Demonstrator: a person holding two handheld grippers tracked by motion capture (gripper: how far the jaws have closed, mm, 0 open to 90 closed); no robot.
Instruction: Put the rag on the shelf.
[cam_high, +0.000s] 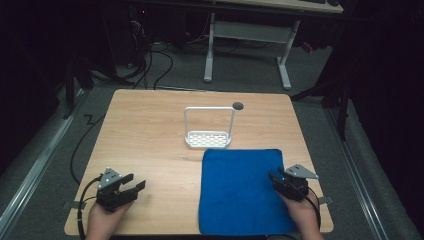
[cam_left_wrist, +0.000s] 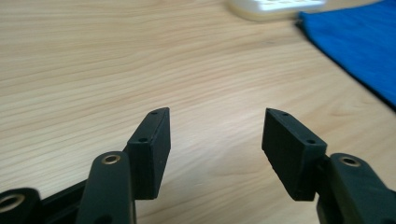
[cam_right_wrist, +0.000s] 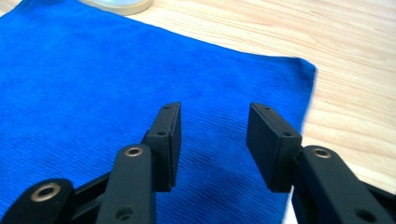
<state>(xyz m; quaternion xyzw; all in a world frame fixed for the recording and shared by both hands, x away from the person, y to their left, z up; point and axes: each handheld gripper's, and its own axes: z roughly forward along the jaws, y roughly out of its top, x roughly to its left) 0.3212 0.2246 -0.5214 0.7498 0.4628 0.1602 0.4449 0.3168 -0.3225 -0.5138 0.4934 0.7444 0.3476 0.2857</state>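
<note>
Both grippers, left (cam_high: 134, 183) and right (cam_high: 275, 176), gape empty; blue cloth (cam_high: 240, 190) (near edge cut off).

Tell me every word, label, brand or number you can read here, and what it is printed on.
There are none to read. The blue cloth, the white rack, the wooden table, the left gripper and the right gripper all show plain surfaces with no print, label or number.
</note>
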